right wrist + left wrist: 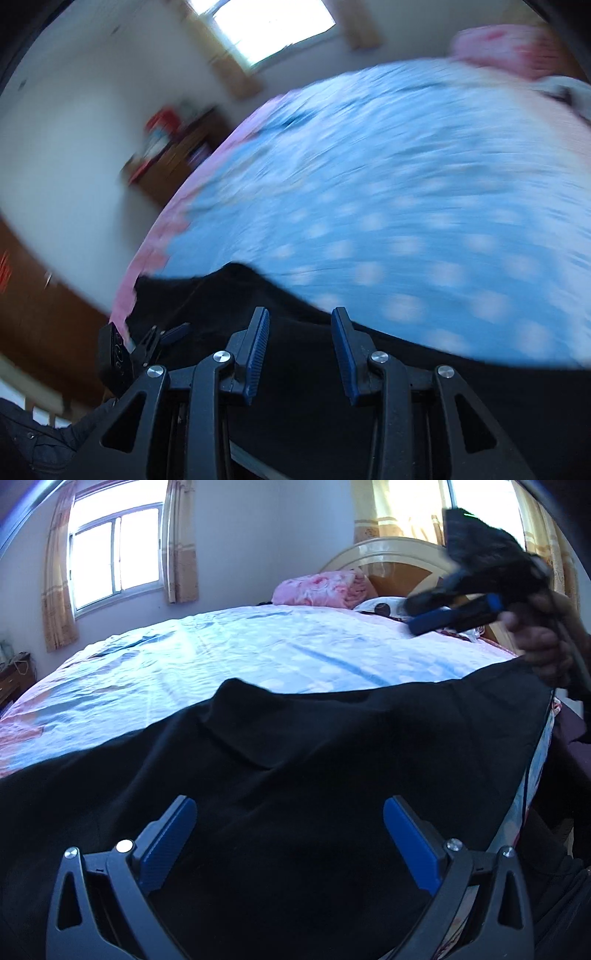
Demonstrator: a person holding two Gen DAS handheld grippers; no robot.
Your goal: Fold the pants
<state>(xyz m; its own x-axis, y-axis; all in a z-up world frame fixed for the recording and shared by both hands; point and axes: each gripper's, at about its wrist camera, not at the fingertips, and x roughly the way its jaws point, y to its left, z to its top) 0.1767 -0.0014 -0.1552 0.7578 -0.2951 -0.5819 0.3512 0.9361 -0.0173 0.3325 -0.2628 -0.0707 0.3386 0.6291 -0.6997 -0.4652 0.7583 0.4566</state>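
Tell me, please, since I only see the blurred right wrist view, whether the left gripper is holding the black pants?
Observer: No. The left gripper stands open above the pants, gripping nothing.
Operator: And is my right gripper carrying any cloth?
Observer: The left wrist view shows the right gripper in the air over the bed's far side, empty.
Operator: What lies at the head of the bed?
Observer: A folded pink blanket in front of a rounded headboard.
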